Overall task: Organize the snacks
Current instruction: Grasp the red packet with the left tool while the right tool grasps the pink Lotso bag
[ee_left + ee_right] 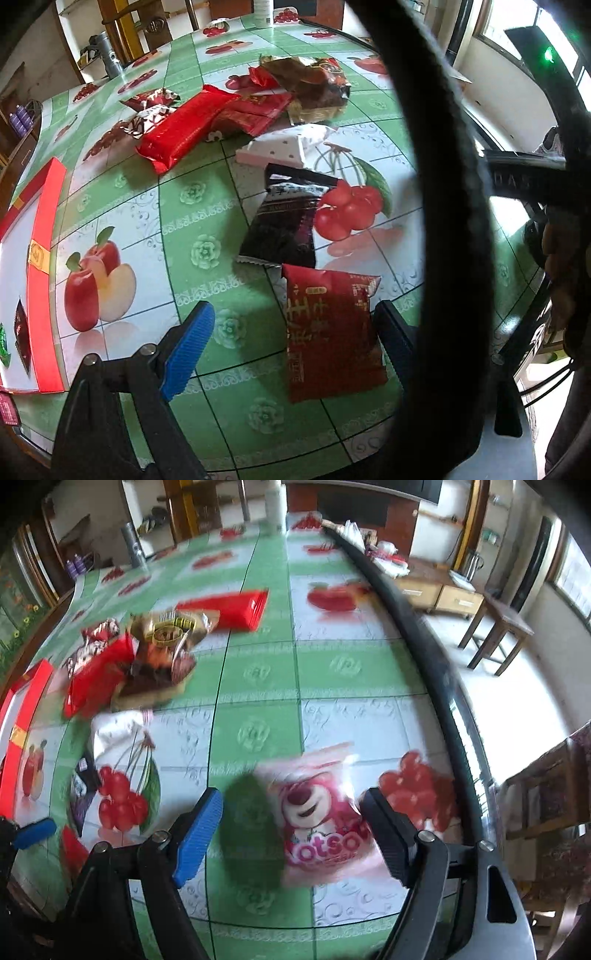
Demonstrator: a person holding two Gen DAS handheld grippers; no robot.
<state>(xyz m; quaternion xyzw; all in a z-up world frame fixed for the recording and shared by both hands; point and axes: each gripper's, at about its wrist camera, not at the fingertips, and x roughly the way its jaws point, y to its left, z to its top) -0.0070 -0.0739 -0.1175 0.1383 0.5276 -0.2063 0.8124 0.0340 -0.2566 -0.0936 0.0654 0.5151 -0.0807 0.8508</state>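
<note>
The counter [207,206], covered in a green-and-white fruit-print cloth, is filling both views. At 9 o'clock in the left wrist view, a red gift box [46,266] is lying open at the counter's edge. A heap of snacks is sitting toward 12 o'clock: a long red packet [181,129] beside a brown crinkled bag [314,83]. A white pouch [284,147] is lying just below the heap, with a black packet [286,221] touching it.

The left gripper [291,343] is hovering with its jaws spread wide, and a dark red snack packet [330,332] is lying flat between them, against the far finger.

In the blurred right wrist view, the right gripper [291,834] is also holding its jaws apart around a pink bear-print snack bag [321,816] at 6 o'clock; whether the bag is resting on the cloth cannot be told.
</note>
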